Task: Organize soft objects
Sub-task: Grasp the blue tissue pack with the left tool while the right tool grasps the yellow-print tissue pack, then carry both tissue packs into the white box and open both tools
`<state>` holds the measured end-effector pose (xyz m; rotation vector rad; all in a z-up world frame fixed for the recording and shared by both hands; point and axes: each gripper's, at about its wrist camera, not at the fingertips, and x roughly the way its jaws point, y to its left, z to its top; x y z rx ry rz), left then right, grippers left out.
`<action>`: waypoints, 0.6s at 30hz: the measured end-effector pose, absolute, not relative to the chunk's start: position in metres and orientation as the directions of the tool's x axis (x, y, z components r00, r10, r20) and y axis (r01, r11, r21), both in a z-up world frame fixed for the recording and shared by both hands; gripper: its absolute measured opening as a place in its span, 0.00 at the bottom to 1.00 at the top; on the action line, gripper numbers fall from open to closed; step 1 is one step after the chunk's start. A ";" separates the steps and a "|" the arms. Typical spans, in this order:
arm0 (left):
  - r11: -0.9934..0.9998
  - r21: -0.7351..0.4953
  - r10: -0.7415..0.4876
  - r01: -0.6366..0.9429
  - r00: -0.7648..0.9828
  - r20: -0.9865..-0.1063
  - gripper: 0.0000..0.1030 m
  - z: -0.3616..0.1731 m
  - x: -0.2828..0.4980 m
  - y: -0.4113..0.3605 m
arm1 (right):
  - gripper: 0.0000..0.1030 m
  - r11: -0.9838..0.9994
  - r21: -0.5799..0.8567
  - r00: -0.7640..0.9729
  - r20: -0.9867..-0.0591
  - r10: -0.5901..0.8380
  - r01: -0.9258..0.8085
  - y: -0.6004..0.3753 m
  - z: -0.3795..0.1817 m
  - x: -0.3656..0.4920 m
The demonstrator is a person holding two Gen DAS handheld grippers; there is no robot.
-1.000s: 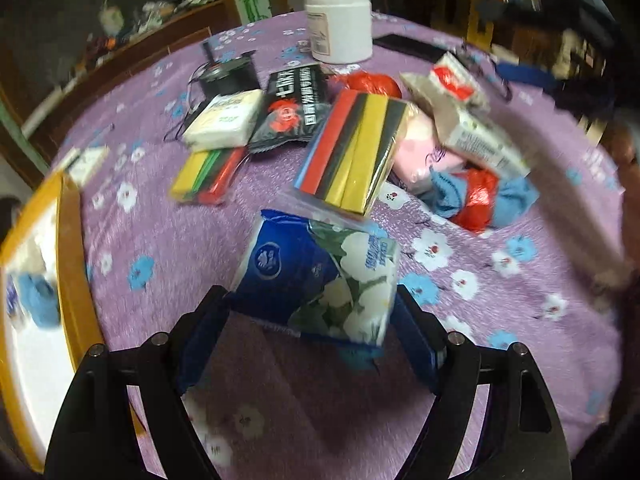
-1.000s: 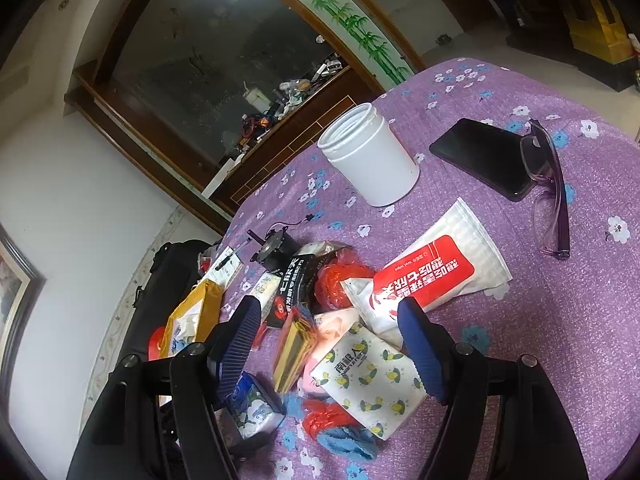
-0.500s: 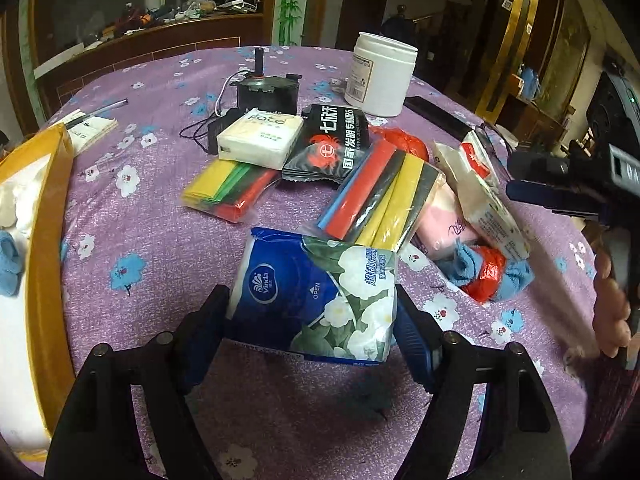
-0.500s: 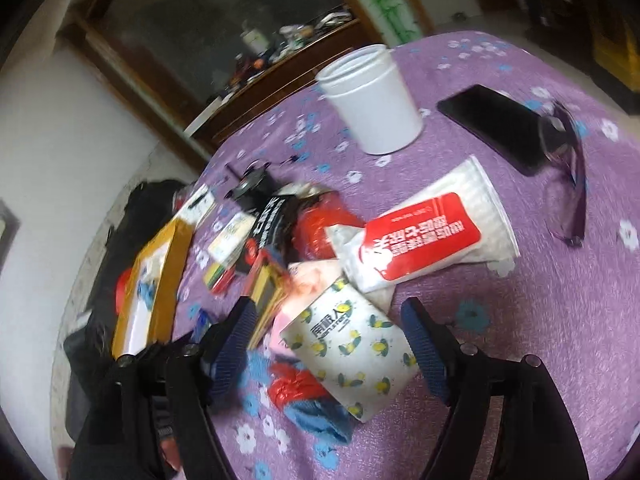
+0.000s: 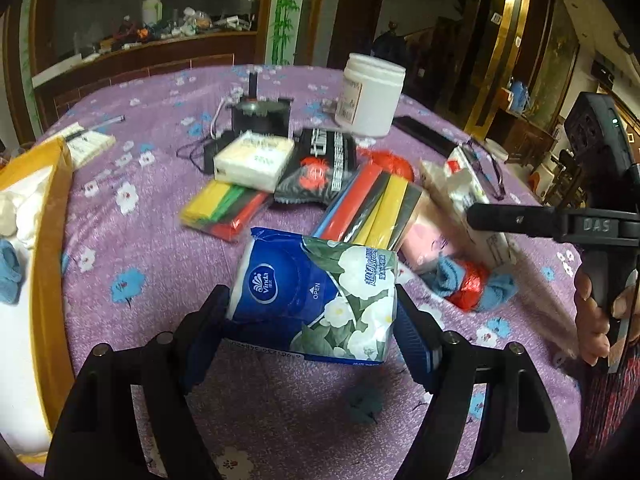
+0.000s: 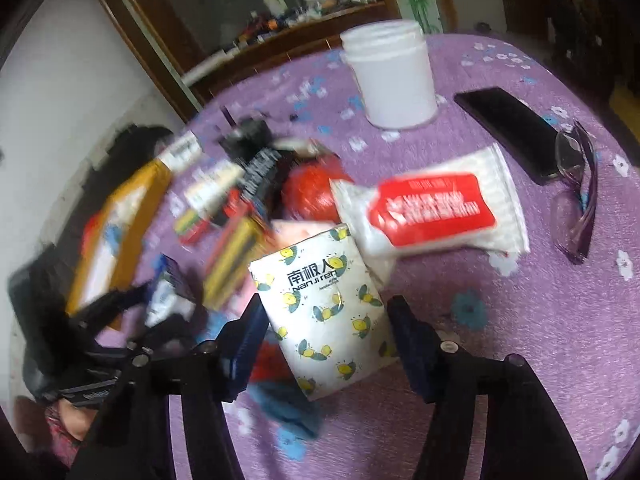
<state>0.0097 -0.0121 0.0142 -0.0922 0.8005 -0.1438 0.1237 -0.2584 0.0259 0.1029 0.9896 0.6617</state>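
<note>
Filling the lower centre of the left wrist view, the left gripper [image 5: 312,316] clamps a blue tissue pack [image 5: 314,296] printed with white flowers, one blue pad pressed on each short end, the pack lifted clear of the purple floral tablecloth [image 5: 160,248]. Beyond it, across the middle of the frame, lies a loose cluster: a striped multicolour packet [image 5: 372,210], a smaller multicolour packet [image 5: 222,208], a cream tissue block [image 5: 252,160], a black snack pouch [image 5: 320,170] and a blue-and-red cloth bundle [image 5: 470,284]. A white jar [image 5: 370,96] stands at upper centre. A yellow-rimmed tray [image 5: 50,240] occupies the left edge. At the right edge a hand [image 5: 596,320] grips the black handle of the other tool. In the right wrist view, the right gripper [image 6: 326,330] straddles a white lemon-print tissue pack [image 6: 324,304] at lower centre; its jaws have just been closing, the left pad meets the pack's edge, and a narrow gap remains at the right pad, so the pack is not yet gripped. Just above and to the right lies a red-and-white wipes pack [image 6: 432,208]. A black phone [image 6: 508,128] and purple glasses [image 6: 576,196] rest near the right edge. Motion blur smears the left half of this frame.
</note>
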 end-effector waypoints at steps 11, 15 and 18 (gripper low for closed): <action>0.994 -0.093 -0.107 0.060 0.733 -0.672 0.75 0.021 0.007 -0.010 | 0.60 0.775 0.324 0.500 -0.617 0.608 -0.542 -0.238 0.053 0.101; 0.999 -0.043 -0.053 0.033 0.757 -0.651 0.75 0.025 0.005 -0.010 | 0.60 0.782 0.298 0.492 -0.641 0.589 -0.547 -0.231 0.049 0.099; 1.000 -0.011 -0.011 0.005 0.775 -0.632 0.75 0.028 0.003 -0.009 | 0.60 0.778 0.285 0.493 -0.640 0.589 -0.561 -0.229 0.049 0.096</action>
